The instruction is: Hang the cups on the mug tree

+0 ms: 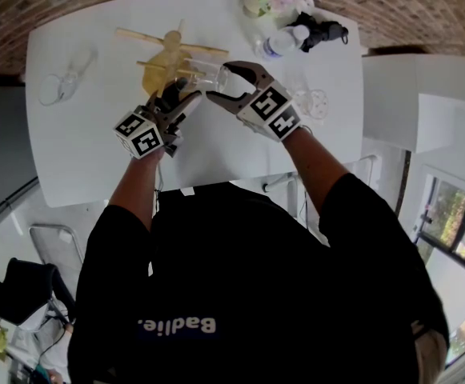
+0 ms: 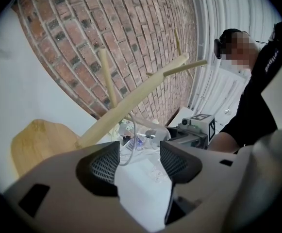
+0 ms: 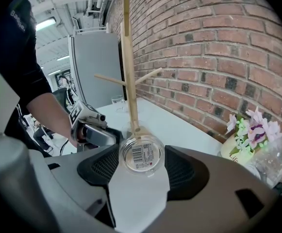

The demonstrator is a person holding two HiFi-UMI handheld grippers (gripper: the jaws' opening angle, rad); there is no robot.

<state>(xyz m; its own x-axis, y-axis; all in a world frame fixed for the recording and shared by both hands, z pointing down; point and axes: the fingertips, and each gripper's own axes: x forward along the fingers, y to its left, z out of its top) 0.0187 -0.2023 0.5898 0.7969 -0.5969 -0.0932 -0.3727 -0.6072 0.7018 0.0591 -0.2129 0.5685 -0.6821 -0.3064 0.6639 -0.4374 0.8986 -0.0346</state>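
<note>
The right tool (image 3: 141, 150) squeezes the clear glass cup (image 3: 141, 155) close to the mug tree (image 3: 129, 67). The left tool (image 2: 139, 150) is wide open, holding nothing. With only 1 tool gripping, the smooth cup could slip and smash.

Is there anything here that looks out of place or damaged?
Nothing looks spilled or broken. Only a barcode label is stuck under the glass cup in the right tongs, and the other cup at the left end of the table seems to lie on its side.
</note>
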